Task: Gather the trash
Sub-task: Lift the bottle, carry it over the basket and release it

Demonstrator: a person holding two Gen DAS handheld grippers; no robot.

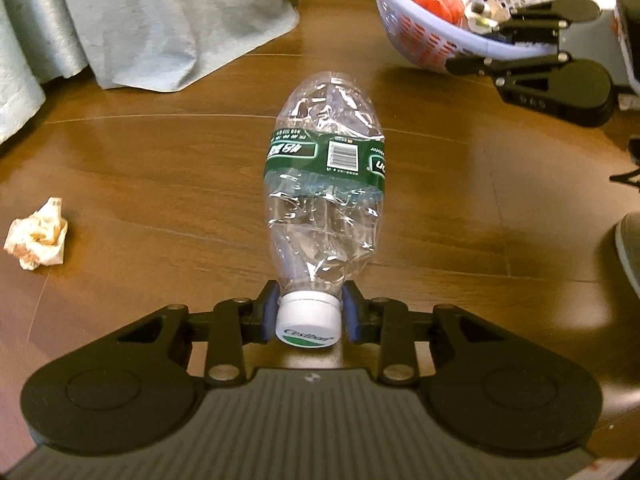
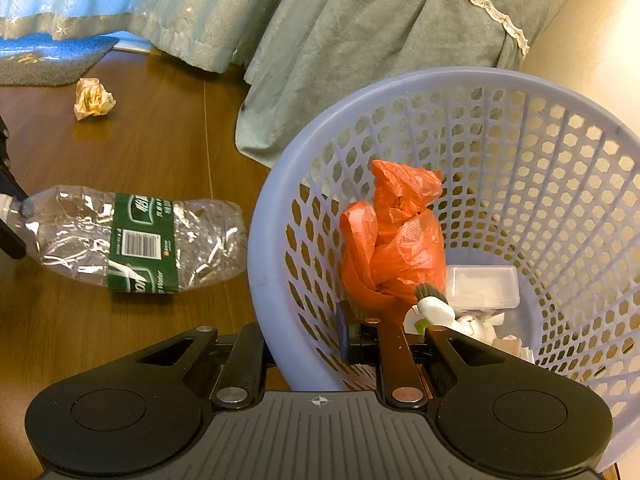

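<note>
A crushed clear bottle (image 1: 324, 184) with a green label points away from me over the wood floor. My left gripper (image 1: 308, 316) is shut on its white cap (image 1: 308, 322). The same bottle (image 2: 140, 236) shows at the left of the right wrist view, lying level close to the floor. My right gripper (image 2: 300, 344) is shut on the rim of the lavender basket (image 2: 272, 216), one finger inside and one outside. The basket (image 1: 424, 20) holds an orange plastic bag (image 2: 396, 236), a white box (image 2: 482, 288) and small scraps. A crumpled paper ball (image 1: 36, 234) lies on the floor.
Grey-green bed skirt fabric (image 2: 352, 60) hangs to the floor behind the basket and bottle. A blue mat (image 2: 44, 60) lies at the far left, with the paper ball (image 2: 94, 98) near it. A grey rounded edge (image 1: 628, 248) shows at the right border.
</note>
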